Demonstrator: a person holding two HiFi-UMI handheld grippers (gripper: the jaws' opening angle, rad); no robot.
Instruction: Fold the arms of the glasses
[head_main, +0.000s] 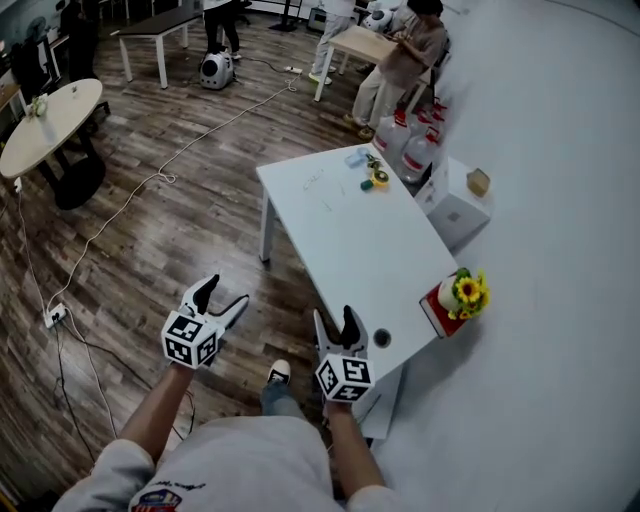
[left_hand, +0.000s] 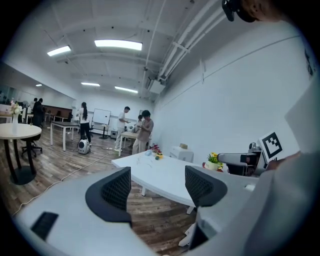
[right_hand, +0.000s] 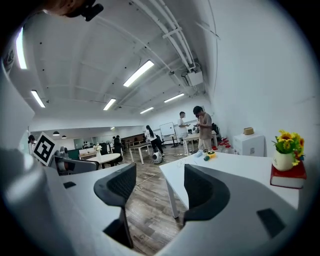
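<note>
Okay: left hand-held gripper (head_main: 224, 296) and right hand-held gripper (head_main: 335, 325) both spread, empty. Glasses (head_main: 314, 180) look faint, far end of counter (head_main: 390, 260). Likely light, fragile; take each arm near its tip, gently.

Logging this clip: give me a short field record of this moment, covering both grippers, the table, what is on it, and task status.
left gripper: open, empty, over the floor short of the table
right gripper: open, empty, at the table's near end
table: white, rectangular
glasses: only a faint thin outline toward the far end; arms too small to judge
other items: sunflower pot on red book, near right corner; yellow-green object, far end
task status: not begun, nothing touched
</note>
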